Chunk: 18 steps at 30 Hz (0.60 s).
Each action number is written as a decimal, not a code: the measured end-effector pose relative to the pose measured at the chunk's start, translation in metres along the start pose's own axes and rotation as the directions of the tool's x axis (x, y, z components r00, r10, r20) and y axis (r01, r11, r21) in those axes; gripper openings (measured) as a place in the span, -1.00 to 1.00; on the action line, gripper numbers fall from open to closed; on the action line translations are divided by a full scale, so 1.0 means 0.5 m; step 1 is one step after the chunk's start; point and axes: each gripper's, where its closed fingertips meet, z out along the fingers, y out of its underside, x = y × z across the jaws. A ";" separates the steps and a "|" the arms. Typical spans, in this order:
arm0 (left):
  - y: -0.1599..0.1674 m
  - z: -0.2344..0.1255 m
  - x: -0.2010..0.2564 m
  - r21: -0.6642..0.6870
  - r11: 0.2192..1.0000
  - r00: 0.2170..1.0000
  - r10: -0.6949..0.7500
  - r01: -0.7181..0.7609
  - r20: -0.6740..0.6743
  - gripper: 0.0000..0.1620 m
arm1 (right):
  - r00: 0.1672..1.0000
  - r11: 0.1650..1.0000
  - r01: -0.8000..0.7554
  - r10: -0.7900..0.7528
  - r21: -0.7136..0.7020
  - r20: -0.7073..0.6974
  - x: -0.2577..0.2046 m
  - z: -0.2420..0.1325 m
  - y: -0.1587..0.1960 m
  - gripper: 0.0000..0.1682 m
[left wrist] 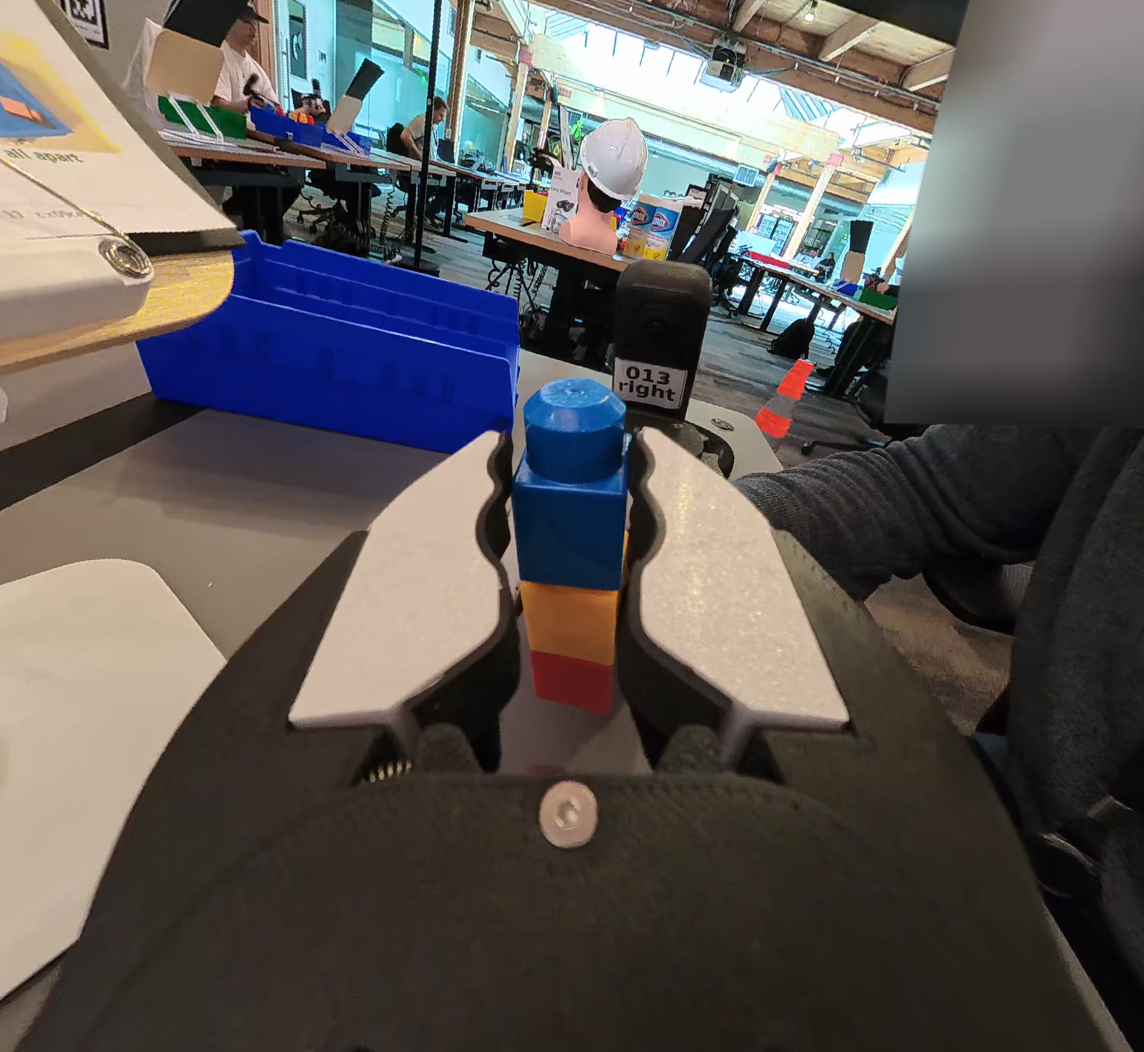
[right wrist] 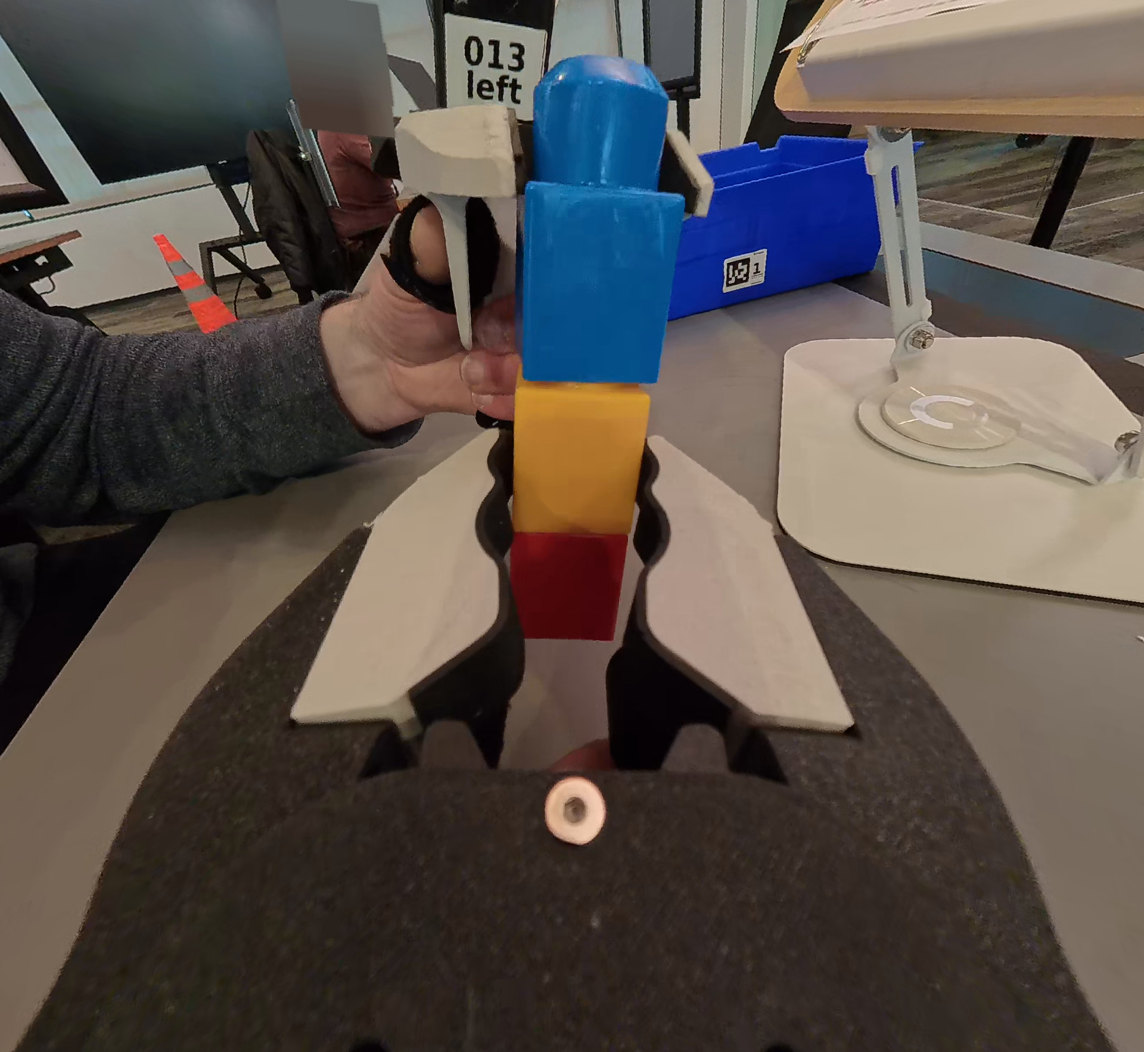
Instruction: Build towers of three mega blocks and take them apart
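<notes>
While both claws share one three-block tower, looks like the split step: left claw (left wrist: 569,502) clamped on the blue block (left wrist: 569,520) at top, right claw (right wrist: 572,502) narrow on the yellow block (right wrist: 576,459) just below. Red block (right wrist: 566,586) at bottom, sitting between the right claw's finger bases, contact there unclear. Tower upright, leaning slightly in the right wrist view; whether it rests on the grey worktop (right wrist: 712,359) or hangs just above, cannot tell. Opposed grips on adjacent blocks make sense: one anchors, one pulls, so blue/yellow joint likely parts first. Could equally be a final press-down; cannot tell from these views. Claws come in from opposite sides, roughly level, facing each other. Left hand (right wrist: 402,353) visible in the right wrist view, fingers wrapped round its trigger, grey-sleeved forearm running low over the worktop. Blue bin (left wrist: 334,347) behind the tower, white stand base (right wrist: 928,465) beside it, well apart. Risk: yellow/red joint letting go instead.
</notes>
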 end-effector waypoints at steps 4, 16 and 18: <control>0.005 0.002 0.000 0.004 1.000 1.000 -0.008 0.008 -0.009 -0.56 | 1.000 1.000 0.002 -0.002 -0.008 -0.002 0.000 0.001 0.002 -0.57; 0.015 -0.003 0.008 -0.059 0.998 0.999 0.024 -0.026 -0.038 -0.56 | 1.000 0.999 0.019 -0.018 -0.033 0.010 -0.006 0.006 0.009 -0.57; 0.014 -0.007 0.010 -0.078 0.996 0.998 0.030 -0.034 -0.047 -0.57 | 1.000 0.999 0.018 -0.018 -0.027 0.018 -0.008 0.006 0.007 -0.56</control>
